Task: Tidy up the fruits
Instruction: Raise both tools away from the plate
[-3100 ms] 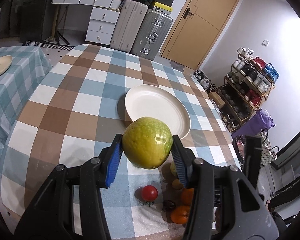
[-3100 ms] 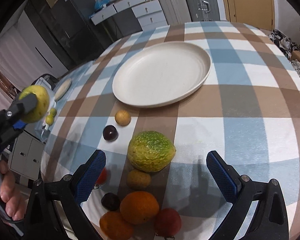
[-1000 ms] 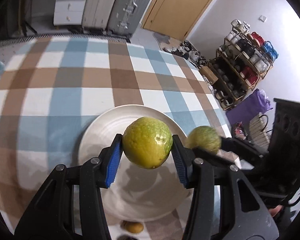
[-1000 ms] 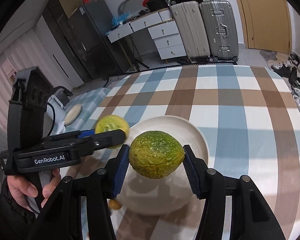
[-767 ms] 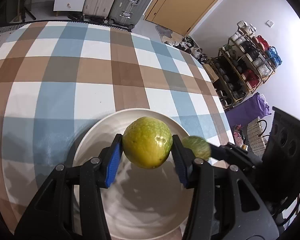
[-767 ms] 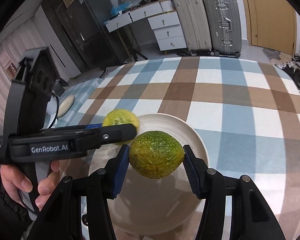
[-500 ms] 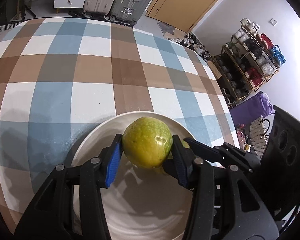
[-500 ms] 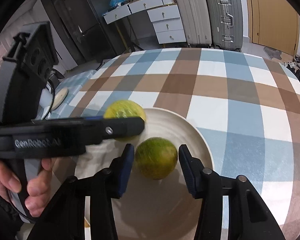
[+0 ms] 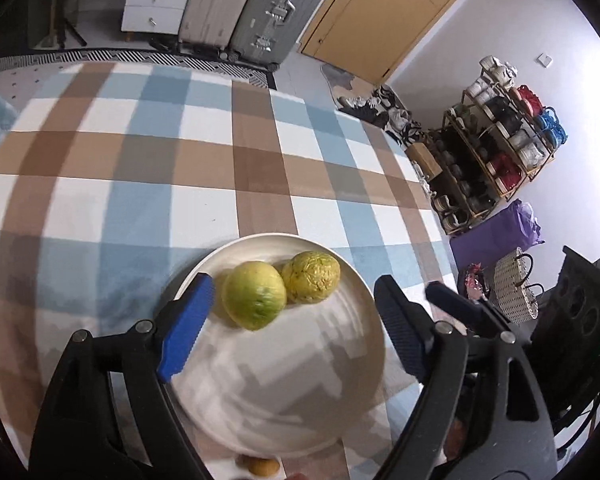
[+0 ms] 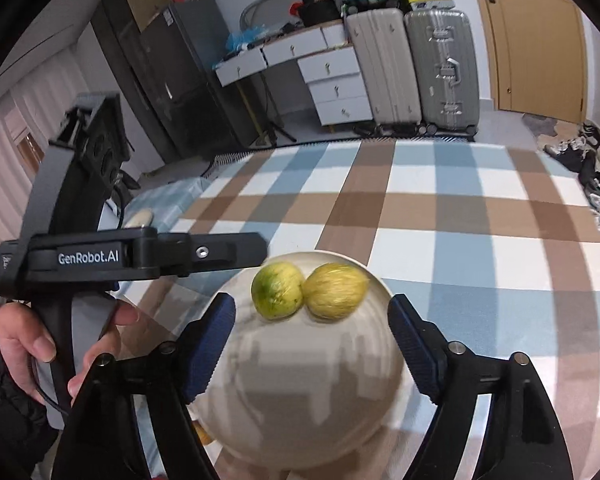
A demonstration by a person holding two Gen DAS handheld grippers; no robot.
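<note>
A smooth yellow-green fruit [image 9: 254, 300] [image 10: 277, 290] and a rough-skinned green-yellow fruit [image 9: 311, 282] [image 10: 335, 291] lie touching each other on the far half of the white plate [image 9: 292, 392] [image 10: 300, 400]. My left gripper [image 9: 292, 332] hovers over the plate, its jaws opening, blue pads apart and empty, with the fruits just beyond the tips. My right gripper [image 10: 312, 350] is also opening and empty above the plate, both fruits just ahead of it. In the right wrist view a hand [image 10: 24, 340] holds the left gripper's black body [image 10: 140, 256] at the left.
The plate rests on a table with a blue, brown and white checked cloth [image 9: 140, 184]. A small brownish fruit [image 9: 263, 466] lies just off the plate's near rim. Suitcases [image 10: 440, 68], white drawers [image 10: 332, 80], a door [image 9: 380, 20] and a loaded shelf [image 9: 500, 152] stand beyond the table.
Both grippers opened and let go of their fruits, which now rest side by side on the plate. Both grippers drew back slightly from the fruits.
</note>
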